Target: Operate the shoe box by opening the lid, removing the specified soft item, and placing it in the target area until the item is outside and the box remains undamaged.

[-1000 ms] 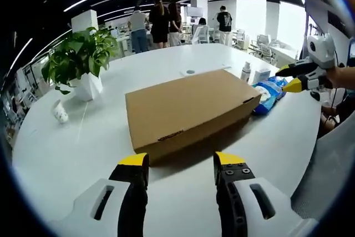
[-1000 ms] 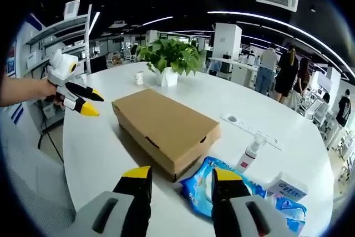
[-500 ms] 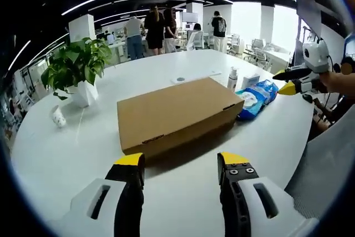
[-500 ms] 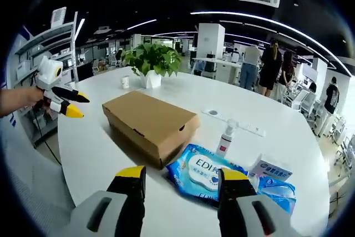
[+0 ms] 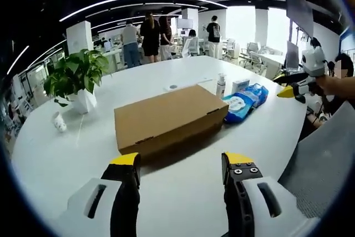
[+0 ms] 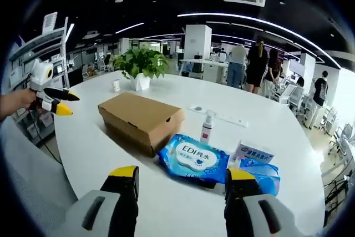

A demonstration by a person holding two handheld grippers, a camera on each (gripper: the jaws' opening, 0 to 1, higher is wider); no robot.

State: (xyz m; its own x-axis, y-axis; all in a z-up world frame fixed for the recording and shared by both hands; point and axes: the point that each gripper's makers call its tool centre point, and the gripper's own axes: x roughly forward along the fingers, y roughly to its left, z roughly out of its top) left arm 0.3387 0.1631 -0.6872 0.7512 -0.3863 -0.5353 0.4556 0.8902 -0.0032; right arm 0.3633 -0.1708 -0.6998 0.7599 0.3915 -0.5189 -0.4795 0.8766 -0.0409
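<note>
The shoe box, plain brown cardboard with its lid down, sits just left of centre in the left gripper view on a wide white table. At the far left of that view a small paper cup stands on the table, with a leafy potted plant just above and to its right. At the bottom of the frame the left gripper rises with its yellow-tipped jaws spread wide apart and nothing between them, short of the box's near side. Right of the box lies a blue wipes packet touching its end, with a white spray bottle and a small white carton just behind it. At the right edge a hand holds the right gripper above the table's rim, its jaws parted, grasping nothing. In the right gripper view the left gripper shows at the left edge, jaws apart; the plant is at upper left, the closed box left of centre, the wipes packet at centre beside the box, the bottle behind it, and the carton to the right. The right gripper's own jaws stand wide open at the bottom.
</note>
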